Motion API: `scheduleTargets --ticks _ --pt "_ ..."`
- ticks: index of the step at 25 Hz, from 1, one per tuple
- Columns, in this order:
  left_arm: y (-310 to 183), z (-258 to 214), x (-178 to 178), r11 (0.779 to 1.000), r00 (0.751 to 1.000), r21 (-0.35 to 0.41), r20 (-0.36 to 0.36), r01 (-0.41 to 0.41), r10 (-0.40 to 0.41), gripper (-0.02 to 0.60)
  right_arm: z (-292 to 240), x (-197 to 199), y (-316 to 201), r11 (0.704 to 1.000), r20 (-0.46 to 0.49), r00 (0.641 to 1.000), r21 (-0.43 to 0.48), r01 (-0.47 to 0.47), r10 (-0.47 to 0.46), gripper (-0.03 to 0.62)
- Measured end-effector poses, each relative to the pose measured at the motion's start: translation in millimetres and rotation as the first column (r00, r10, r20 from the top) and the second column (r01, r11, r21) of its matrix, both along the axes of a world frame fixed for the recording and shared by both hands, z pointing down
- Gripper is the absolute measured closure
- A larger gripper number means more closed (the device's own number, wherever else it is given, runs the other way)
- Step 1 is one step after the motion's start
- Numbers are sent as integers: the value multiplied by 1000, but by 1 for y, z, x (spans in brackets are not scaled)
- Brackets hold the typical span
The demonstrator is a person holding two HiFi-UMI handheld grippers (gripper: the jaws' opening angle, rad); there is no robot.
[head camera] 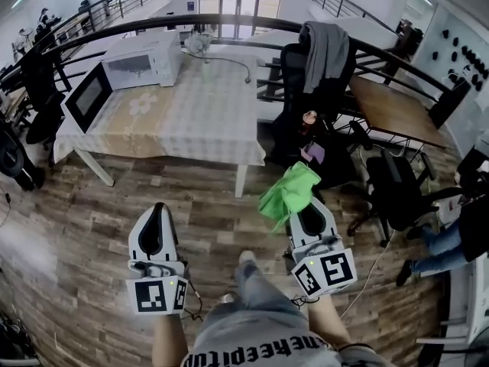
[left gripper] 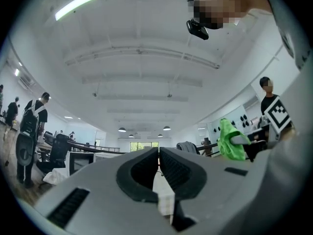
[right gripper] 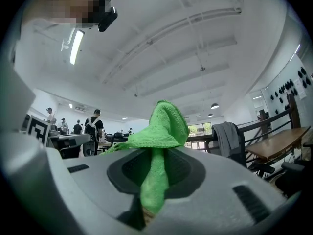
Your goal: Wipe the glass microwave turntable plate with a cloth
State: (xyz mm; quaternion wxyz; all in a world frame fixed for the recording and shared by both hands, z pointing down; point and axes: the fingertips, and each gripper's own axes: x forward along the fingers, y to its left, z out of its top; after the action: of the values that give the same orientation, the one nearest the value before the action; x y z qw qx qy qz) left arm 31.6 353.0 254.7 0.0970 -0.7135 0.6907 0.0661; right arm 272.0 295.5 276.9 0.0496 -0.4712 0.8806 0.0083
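Right claw (head camera: pixel 309 214) was clamped on the green cloth (head camera: pixel 289 193). The fabric was pinched between the jaws in a narrow strip, and most of it bunched loose above the tips. Left claw (head camera: pixel 155 209) had its jaws together with nothing in them.

Both claws were held over the wood floor (head camera: pixel 92 205), well short of the desk (head camera: pixel 199 113). The microwave (head camera: pixel 141 60) sat on the desk's far left corner at about 11 o'clock, with its door (head camera: pixel 86 95) swung open. The glass plate wasn't visible in any view. It was probably inside the microwave, but I couldn't confirm that.

My read is that wiping hadn't started and this was the approach phase.

Risks:
- The thin pinch on the cloth could slip once it drags on glass.
- The open door stuck out past the desk edge at 10 o'clock, so either claw could clip it going in.
- The left claw would have to open before it could steady or lift the plate. Smooth glass in hard jaws could slide or drop.
- An office chair (head camera: pixel 313 90) crowded the desk at 1 o'clock, so the approach had to stay left.
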Motion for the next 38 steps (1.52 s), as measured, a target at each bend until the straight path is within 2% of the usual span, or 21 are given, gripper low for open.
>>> scheduleTargets --ticks 11,24,31,38 --pt "-90 -7 -41 997 996 26 27 78 -79 571 -4 -34 -113 999 41 998 23 44 -44 526" --pt "-228 -32 -46 989 992 87 32 117 -120 571 -27 -55 -259 990 32 992 68 121 -123 526" --pt "-255 -25 -41 987 982 71 109 144 -152 571 -17 -65 -302 984 70 982 42 174 -177 526" --pt "-264 -18 -64 984 978 47 111 171 -176 571 -6 -91 -324 979 82 975 5 205 -205 526"
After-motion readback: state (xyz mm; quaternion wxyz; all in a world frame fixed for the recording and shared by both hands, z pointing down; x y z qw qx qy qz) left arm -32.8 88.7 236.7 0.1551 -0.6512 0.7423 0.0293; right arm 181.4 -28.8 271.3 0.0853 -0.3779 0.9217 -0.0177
